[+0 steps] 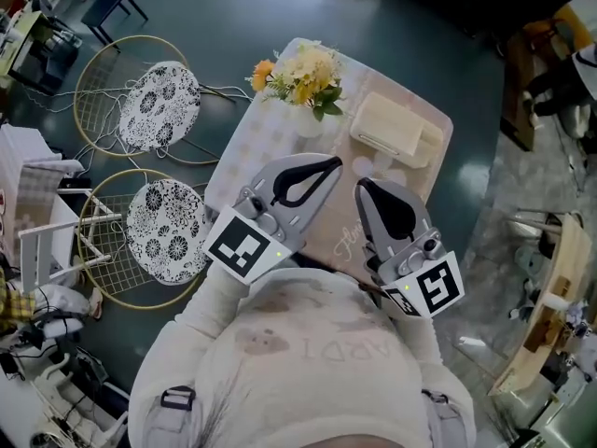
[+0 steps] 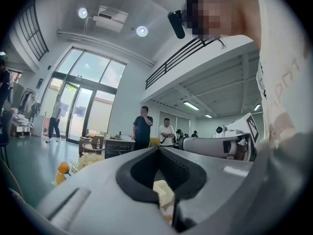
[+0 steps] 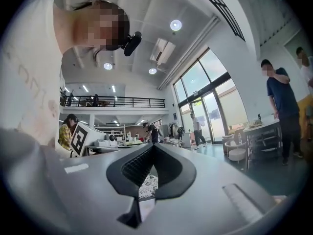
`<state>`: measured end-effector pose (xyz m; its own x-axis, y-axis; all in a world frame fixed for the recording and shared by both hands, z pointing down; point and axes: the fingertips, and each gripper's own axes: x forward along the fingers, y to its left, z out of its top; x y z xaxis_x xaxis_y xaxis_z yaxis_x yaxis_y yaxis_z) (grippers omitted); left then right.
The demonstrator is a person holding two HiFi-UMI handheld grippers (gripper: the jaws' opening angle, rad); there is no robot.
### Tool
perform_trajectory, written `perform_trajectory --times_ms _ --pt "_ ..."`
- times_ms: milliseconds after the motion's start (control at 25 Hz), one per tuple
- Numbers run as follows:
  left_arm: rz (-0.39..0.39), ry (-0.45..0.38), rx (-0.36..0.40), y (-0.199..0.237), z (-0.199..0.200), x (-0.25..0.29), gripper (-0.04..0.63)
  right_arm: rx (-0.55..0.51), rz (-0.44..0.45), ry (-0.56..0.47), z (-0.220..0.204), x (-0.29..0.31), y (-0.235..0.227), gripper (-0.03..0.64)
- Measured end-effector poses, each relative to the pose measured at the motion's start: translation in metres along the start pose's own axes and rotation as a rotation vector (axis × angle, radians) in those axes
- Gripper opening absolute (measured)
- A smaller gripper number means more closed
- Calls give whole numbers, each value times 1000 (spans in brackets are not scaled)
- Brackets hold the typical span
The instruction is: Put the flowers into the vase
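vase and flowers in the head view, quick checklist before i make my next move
1. Yellow and orange flower bunch in the small white vase: ok, the bunch stands in it.
2. Vase upright on the pale patterned table: ok.
3. Left tongs empty: ok, shut with nothing between them.
4. Right tongs empty: ok, shut with nothing between them.
5. Cream rectangular box apart from the vase: ok, it lies beside the vase with a gap between.
6. Loose stems left on the table: cannot tell, the tongs and the person's body hide its near part.
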<state>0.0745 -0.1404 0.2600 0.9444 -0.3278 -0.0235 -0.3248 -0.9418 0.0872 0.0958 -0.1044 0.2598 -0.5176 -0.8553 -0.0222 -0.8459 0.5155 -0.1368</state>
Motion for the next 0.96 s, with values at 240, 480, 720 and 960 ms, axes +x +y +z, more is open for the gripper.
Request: perform_trajectory --times_ms 240,480,720,960 --pt "-7 -3 5 -17 5 4 0 21 3 -31 7 -15 1 26" --pt "-12 -19 1 -27 11 7 0 23 12 -53 12 -20 2 26" --pt "-7 -17 12 -33 15 8 0 17 30 -61 15 -23 4 26" --pt "1 -16 12 -22 14 -1 0 17 42 -63 12 -11 11 26"
